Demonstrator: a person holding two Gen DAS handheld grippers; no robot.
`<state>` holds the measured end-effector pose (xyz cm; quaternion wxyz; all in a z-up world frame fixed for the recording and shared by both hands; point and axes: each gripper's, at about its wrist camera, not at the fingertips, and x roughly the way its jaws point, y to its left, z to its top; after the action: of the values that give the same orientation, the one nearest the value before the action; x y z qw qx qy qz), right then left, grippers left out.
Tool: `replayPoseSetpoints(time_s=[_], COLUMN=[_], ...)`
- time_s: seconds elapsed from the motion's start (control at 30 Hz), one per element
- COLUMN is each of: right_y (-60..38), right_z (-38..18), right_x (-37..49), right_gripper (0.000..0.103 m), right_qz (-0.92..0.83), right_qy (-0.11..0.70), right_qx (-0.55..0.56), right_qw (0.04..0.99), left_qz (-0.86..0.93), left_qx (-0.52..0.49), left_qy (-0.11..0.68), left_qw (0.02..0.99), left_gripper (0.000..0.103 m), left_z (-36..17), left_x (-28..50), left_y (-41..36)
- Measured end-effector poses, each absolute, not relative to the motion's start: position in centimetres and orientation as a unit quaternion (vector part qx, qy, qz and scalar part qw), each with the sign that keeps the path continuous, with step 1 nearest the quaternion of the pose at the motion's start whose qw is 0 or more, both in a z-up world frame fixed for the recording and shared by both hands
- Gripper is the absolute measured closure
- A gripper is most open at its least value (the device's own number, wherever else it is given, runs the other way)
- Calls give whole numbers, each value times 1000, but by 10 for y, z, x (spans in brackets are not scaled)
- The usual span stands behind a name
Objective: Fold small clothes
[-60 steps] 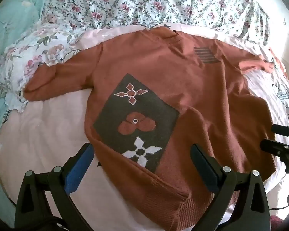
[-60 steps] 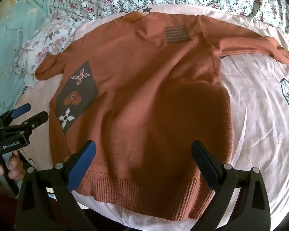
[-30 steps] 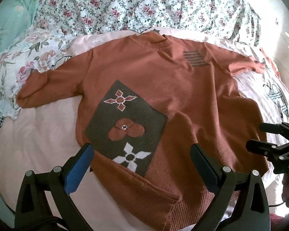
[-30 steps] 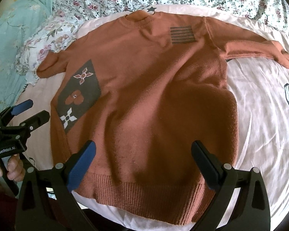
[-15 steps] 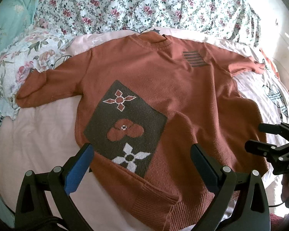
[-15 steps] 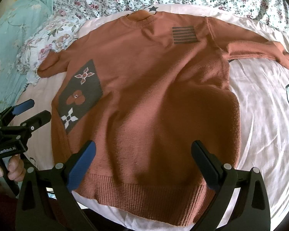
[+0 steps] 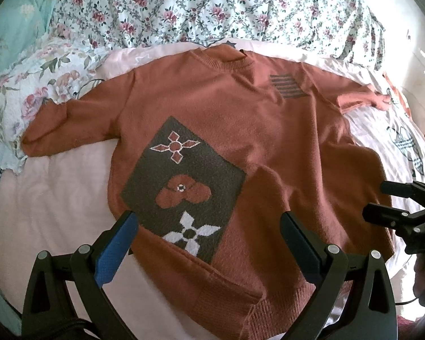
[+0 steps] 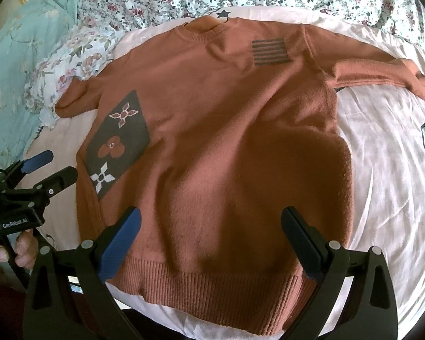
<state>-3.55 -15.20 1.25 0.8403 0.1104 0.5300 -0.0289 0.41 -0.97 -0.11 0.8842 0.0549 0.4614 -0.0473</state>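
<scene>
Count: one sweater [image 7: 283,141], one pink sheet [image 7: 51,198], one flowered quilt [image 7: 212,5], two grippers.
Left edge: teal cloth [image 8: 19,42] and a flowered pillow [image 7: 22,90]; the sweater's sleeve end lies against the pillow.
Sweater: rust-coloured, spread flat and face up on the bed, collar toward the quilt, ribbed hem [image 8: 221,291] nearest the cameras; both sleeves stretched out sideways.
Marks on sweater: one dark patch [image 7: 184,187] with three flower shapes near the hem; one block of dark stripes [image 8: 269,52] on the chest.
Left gripper [image 7: 206,246]: jaws wide, holding nothing, hovering over the hem corner below the patch.
Right gripper [image 8: 209,240]: jaws wide, holding nothing, hovering over the middle of the hem.
Open room: bare sheet on both sides of the sweater body, widest to the right under the far sleeve [image 8: 382,65].
Near edge: hem lies close to the bed's front edge.
Writing: "GenRobot.AI" on the left gripper's body in the right wrist view; "DAS" partly readable on the right gripper in the left wrist view.
</scene>
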Motion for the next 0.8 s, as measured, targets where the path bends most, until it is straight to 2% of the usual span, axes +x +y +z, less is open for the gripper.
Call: replayPoseSetpoints(time_s=[0.47, 0.63, 0.7, 0.8], right_y=[-211, -286, -322, -402], right_z=[17, 19, 21, 24], right_x=[-31, -33, -37, -46], right_gripper=[4, 18, 28, 34], right_qz=[-57, -111, -146, -207], right_qy=[504, 479, 471, 435], right_qx=[157, 216, 236, 297], right_qw=[848, 843, 837, 825], left_qz=[-37, -27, -26, -25], left_qx=[2, -9, -14, -6], left_qy=[480, 490, 492, 495], left_qw=[877, 871, 870, 869], left_gripper=[3, 3, 3, 3], left_z=[-7, -11, -11, -11], left_x=[43, 69, 79, 92], left_y=[-4, -6, -8, -13])
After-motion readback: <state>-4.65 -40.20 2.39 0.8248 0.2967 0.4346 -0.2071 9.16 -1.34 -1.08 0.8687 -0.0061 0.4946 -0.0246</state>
